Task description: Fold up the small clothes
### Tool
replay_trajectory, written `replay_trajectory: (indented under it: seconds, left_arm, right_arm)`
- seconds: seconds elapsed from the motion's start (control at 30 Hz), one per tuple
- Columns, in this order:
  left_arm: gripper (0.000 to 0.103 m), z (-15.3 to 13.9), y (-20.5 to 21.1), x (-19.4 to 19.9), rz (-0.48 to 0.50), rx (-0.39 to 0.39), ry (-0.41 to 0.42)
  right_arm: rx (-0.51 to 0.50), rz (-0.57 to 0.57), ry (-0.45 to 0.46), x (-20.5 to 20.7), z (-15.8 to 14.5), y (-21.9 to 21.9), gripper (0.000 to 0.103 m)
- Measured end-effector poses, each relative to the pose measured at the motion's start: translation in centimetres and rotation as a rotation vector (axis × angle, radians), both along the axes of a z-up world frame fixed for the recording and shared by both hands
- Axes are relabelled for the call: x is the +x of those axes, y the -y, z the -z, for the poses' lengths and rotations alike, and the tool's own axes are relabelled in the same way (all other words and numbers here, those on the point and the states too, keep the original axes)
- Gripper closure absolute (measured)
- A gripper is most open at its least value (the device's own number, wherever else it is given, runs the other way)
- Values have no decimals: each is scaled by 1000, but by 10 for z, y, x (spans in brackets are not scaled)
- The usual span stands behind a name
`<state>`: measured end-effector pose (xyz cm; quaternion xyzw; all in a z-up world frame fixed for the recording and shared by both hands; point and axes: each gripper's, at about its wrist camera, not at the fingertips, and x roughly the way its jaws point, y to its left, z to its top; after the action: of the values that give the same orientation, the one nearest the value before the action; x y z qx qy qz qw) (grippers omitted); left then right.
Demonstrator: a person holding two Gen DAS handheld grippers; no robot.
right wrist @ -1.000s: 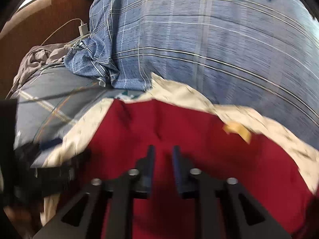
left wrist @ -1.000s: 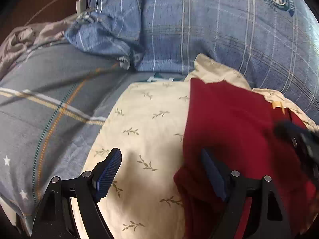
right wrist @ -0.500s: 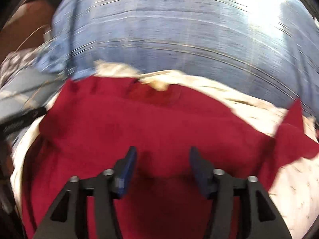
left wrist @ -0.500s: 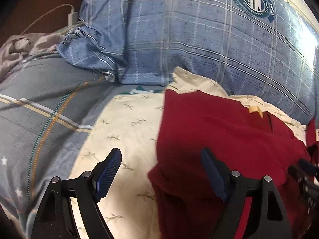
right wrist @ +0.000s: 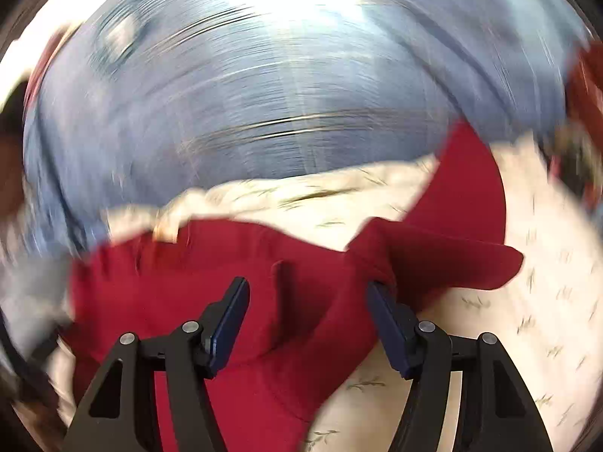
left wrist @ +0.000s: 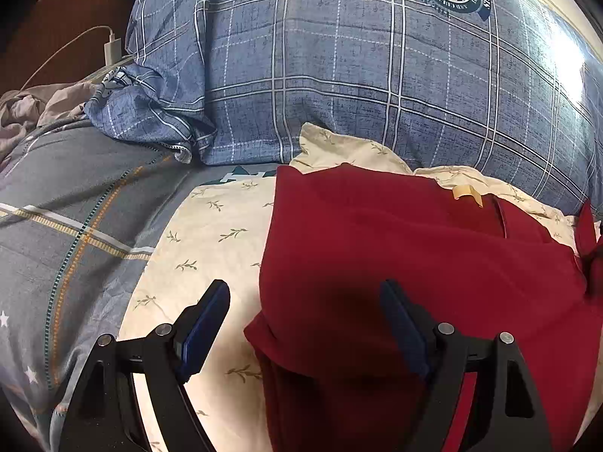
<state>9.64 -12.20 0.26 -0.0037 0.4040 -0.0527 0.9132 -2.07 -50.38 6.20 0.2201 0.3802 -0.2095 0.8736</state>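
The left gripper [left wrist: 305,324] points steeply downward, its fingers [left wrist: 205,326] spread wide apart. The right gripper [right wrist: 307,324] also tilts downward; its jaws have just been opening, gripping nothing.

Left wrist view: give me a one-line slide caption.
Open left gripper above a red garment on a leaf-print sheet, plaid pillow behind.

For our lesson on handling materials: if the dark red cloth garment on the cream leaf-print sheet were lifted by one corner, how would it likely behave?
The dark red cloth garment would probably drape limply, since it already lies in soft folds and creases. It looks thin, so it is likely light. On the cream leaf-print sheet it would probably drag and bunch when pushed rather than slide.
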Motion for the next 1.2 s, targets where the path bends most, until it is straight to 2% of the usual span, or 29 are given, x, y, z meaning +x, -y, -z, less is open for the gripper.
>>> replay_trajectory:
  seconds: [0.03,0.13,0.17,0.23,0.33,0.4,0.47,0.53,0.57,0.63,0.7,0.77,0.83,0.87,0.9,0.93,0.97,1.0,1.07,1.2]
  left_arm:
    - [22,0,-1,1,-4,1,-3]
    - [22,1,-3,5,-16,1,-9]
    - [22,2,-3,6,-18,1,-13]
    - [22,4,-2,8,-18,4,-22]
    - [22,5,-1,9,-16,0,-27]
    - [22,5,0,9,-17,10,-17]
    - [22,6,2,9,-19,19,-13]
    - [22,8,2,10,-19,16,-22]
    - [22,8,1,10,-21,17,-23]
    - [22,9,1,11,-27,23,-24]
    - [22,10,1,13,-30,24,-26]
    - [22,11,1,15,-33,34,-26]
    - [22,13,1,18,-33,40,-31]
    - [22,14,1,20,-34,42,-34]
    - [22,14,2,21,-35,43,-37]
    - [22,15,2,23,-36,43,-38]
    - [22,14,2,24,-37,43,-36]
    - [22,14,1,24,-37,43,-35]
    - [22,13,2,23,-35,42,-27]
    - [22,9,2,18,-32,32,-15]
  right_arm:
    - [127,20,53,-9,-1,21,37]
    - [383,15,199,-30,3,50,37]
    - [450,-6,235,-36,4,55,37]
    - [488,-13,259,-46,1,62,37]
    - [382,50,239,-60,-17,65,31]
    - [355,81,249,-66,-30,69,28]
    - [202,102,220,-61,-43,64,19]
    - [39,82,117,-34,-45,55,17]
    - [-7,63,72,-15,-41,55,17]
    - [-85,44,-29,22,-26,59,17]
    - [-163,112,-157,57,-4,74,17]
    - [-166,171,-235,87,20,98,17]
    - [-148,225,-314,104,44,123,20]
    - [-141,270,-343,106,53,135,28]
    - [-133,307,-341,104,59,145,47]
    - [-126,333,-323,98,62,152,58]
    - [-130,352,-291,90,62,156,73]
    - [-114,343,-256,82,60,158,94]
    - [-41,296,-179,60,52,161,97]
    - [-9,265,32,-3,8,153,97]
